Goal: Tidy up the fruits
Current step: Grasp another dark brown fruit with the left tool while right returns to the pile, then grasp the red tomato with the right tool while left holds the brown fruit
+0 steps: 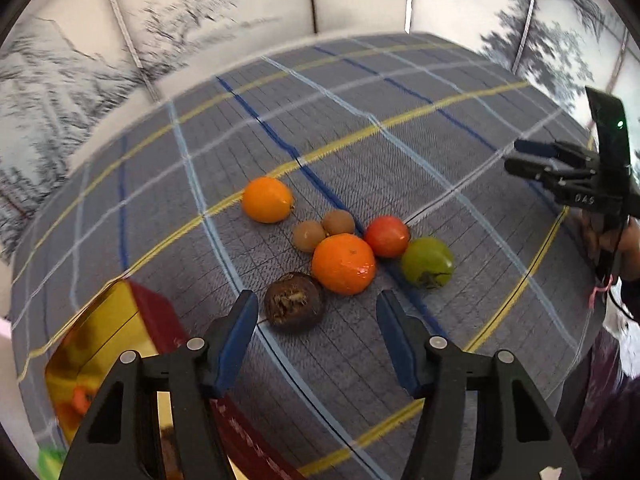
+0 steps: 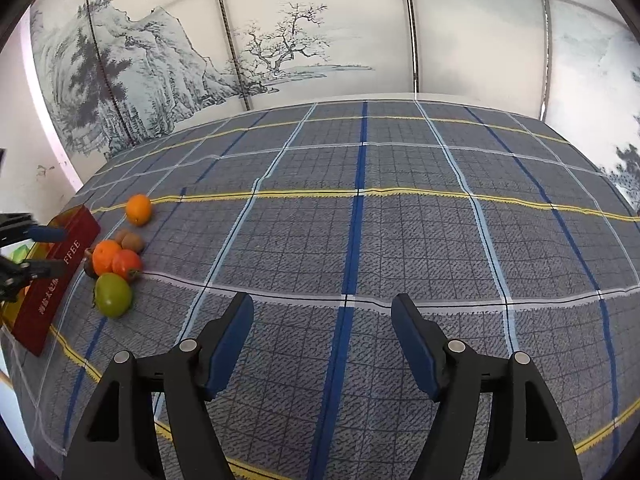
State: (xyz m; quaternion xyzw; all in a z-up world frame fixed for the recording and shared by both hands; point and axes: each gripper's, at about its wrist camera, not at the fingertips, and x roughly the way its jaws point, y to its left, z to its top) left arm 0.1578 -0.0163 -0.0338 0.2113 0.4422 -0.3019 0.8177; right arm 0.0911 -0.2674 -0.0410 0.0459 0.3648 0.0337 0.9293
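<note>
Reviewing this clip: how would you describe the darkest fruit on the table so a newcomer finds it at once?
On the plaid tablecloth, find the fruit cluster beside the red and gold box. The dark brown fruit sits at the cluster's near edge, touching the big orange mandarin, just ahead of the open left gripper. It alone is nearly black, with a rough, dried patch facing the camera.

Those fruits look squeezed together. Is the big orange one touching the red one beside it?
Touching. In the left wrist view the orange and the red fruit meet with no cloth showing between them; the right wrist view shows them pressed together too.
</note>
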